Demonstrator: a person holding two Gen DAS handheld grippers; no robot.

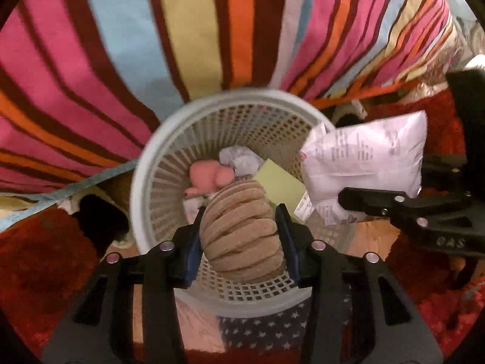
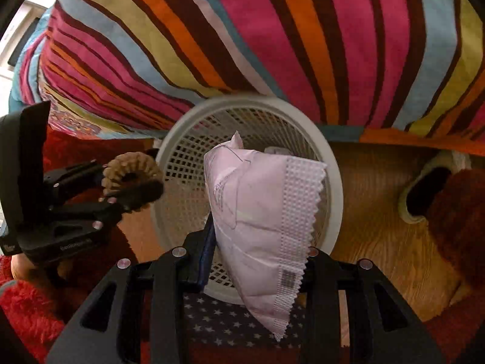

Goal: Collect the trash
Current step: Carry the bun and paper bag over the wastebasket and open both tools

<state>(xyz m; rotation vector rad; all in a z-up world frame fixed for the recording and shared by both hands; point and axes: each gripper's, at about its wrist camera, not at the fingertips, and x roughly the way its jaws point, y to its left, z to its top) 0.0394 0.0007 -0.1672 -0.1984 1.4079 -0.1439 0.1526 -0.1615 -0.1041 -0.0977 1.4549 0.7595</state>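
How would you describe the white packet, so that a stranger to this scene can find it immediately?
Start at the white lattice basket below the striped bedspread. Over its opening, the right gripper pinches a puffy white packet. Unlike the ribbed tan scrunchie in the left gripper, it has a zigzag sealed edge and a barcode.

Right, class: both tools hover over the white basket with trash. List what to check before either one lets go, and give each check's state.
1. Left tool grips the tan ribbed scrunchie: ok.
2. Right tool grips the pale pink packet: ok.
3. Scrunchie over the white basket opening: ok.
4. Packet fully over the opening: cannot tell; its lower end overhangs the near rim.
5. Room left in the basket above the pink wad and yellow paper: ok.
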